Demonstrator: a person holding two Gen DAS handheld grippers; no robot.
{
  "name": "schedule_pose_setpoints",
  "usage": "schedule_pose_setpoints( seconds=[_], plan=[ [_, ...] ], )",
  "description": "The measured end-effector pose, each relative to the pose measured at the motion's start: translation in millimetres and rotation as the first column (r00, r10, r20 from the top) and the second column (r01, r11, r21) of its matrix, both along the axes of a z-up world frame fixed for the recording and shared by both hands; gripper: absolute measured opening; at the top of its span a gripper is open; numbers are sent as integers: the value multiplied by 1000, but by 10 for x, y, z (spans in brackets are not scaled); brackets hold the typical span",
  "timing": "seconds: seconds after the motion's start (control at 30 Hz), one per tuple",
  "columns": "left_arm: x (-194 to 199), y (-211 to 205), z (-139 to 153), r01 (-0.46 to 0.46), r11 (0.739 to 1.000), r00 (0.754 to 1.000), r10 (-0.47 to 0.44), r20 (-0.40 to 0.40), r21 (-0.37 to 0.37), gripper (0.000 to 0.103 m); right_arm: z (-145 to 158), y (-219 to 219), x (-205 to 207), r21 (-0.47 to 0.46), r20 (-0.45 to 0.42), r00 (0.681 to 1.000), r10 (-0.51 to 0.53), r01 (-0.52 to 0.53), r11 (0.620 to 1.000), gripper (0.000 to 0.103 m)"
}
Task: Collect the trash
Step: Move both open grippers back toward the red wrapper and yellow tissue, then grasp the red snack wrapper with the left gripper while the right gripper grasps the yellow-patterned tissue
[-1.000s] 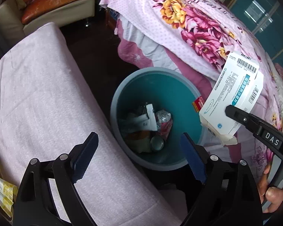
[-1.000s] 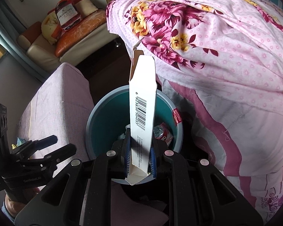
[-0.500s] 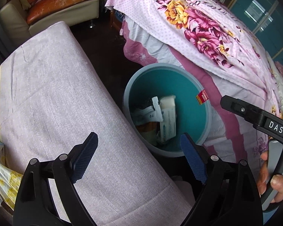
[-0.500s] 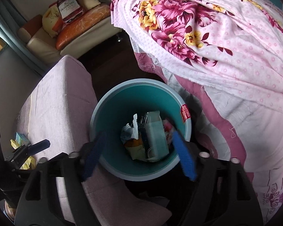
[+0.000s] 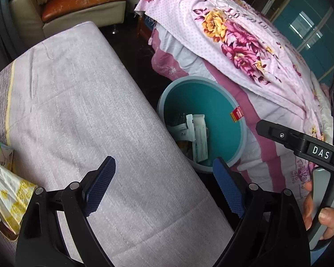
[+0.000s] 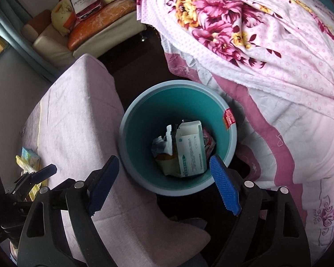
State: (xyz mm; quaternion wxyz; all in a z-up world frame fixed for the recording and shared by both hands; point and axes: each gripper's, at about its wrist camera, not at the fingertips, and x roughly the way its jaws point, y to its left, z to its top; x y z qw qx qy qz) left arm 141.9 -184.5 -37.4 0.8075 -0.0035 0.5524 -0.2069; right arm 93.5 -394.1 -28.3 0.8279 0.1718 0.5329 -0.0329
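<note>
A round teal trash bin (image 6: pixel 149 115) (image 5: pixel 211 98) stands on the dark floor between a pink-covered bench and a bed. A white and blue carton (image 6: pixel 190 153) (image 5: pixel 200 140) lies inside it on top of crumpled paper and wrappers. My right gripper (image 6: pixel 164 185) is open and empty, right above the bin's near rim. My left gripper (image 5: pixel 164 184) is open and empty, above the bench edge to the left of the bin. The right gripper also shows in the left wrist view (image 5: pixel 300 142), held by a hand.
A pink-covered bench (image 5: pixel 78 111) (image 6: pixel 78 115) runs along the left. On its left end lie a yellow-patterned wrapper (image 5: pixel 9 189) and a small box (image 6: pixel 29 158). A floral bedspread (image 5: pixel 245 44) (image 6: pixel 267 44) hangs at the right. A sofa (image 6: pixel 95 20) stands behind.
My right gripper opened and let go of the white and blue carton, which fell into the bin. My left gripper has drifted left over the bench.
</note>
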Motion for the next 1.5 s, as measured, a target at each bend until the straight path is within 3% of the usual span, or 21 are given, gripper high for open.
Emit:
schedule_pose_setpoints(
  seconds=[0.47,0.73,1.17,1.5],
  plan=[
    [-445,749,166,-51,998,998,52,34,-43,91,206,581,-143,-10,-2,998,70,-70,998,84],
    [-761,1305,141,-83,996,996,84,30,-37,91,210,1180,-281,-22,-24,980,198,-199,980,84],
    [-1377,1825,-187,-87,996,994,87,-71,3,91,26,1855,-478,48,-76,941,329,-326,944,84],
    [-1471,1907,-537,-74,997,986,72,-153,-2,91,-97,2115,-566,80,-105,919,379,-373,925,84]
  ],
)
